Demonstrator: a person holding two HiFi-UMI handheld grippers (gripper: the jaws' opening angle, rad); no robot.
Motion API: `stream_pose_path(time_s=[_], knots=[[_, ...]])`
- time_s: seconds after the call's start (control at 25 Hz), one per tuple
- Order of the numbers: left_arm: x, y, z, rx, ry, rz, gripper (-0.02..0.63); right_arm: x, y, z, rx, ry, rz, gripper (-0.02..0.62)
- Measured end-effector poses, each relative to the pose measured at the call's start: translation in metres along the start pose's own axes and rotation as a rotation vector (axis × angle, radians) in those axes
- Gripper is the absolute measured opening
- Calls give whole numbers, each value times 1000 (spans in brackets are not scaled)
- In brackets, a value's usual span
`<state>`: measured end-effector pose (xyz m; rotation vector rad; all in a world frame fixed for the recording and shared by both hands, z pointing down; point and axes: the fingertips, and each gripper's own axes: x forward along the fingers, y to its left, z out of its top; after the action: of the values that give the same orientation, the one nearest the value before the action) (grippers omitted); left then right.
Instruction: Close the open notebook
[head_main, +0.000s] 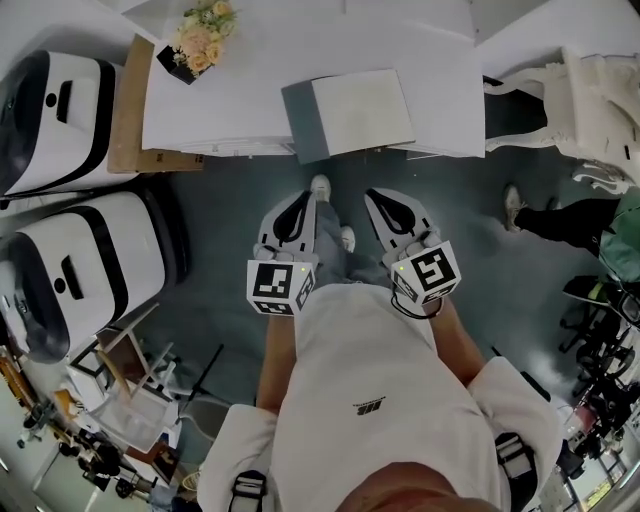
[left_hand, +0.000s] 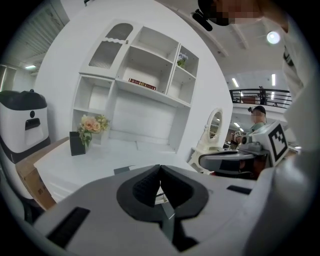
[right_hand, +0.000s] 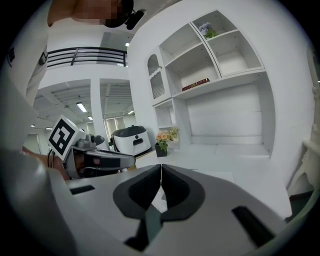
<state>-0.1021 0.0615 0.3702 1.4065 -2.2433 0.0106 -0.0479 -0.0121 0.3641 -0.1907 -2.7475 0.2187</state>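
The notebook (head_main: 362, 110) lies open on the white table (head_main: 240, 90), near its front edge: a white page faces up and a grey cover (head_main: 302, 122) is spread out to the left. My left gripper (head_main: 297, 203) and right gripper (head_main: 391, 203) hang side by side over the floor, short of the table and below the notebook. Both are shut and empty. In the left gripper view the jaw tips meet at my left gripper (left_hand: 160, 168), and a corner of the grey cover (left_hand: 123, 170) shows just beyond. The right gripper (right_hand: 161, 168) likewise has its tips touching.
A black vase of flowers (head_main: 198, 42) stands at the table's far left. A brown board (head_main: 127, 105) and two white machines (head_main: 55, 105) (head_main: 85, 265) are at the left. A white chair (head_main: 590, 90) and another person's leg (head_main: 560, 218) are at the right. White shelves (left_hand: 145, 85) rise behind the table.
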Motion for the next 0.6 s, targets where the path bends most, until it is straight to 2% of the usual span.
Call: stream_pose_path(time_s=[0.6], knots=[[35,42,-36,-69,52,-1,0,59,-3,-29,39,58,32,-3]])
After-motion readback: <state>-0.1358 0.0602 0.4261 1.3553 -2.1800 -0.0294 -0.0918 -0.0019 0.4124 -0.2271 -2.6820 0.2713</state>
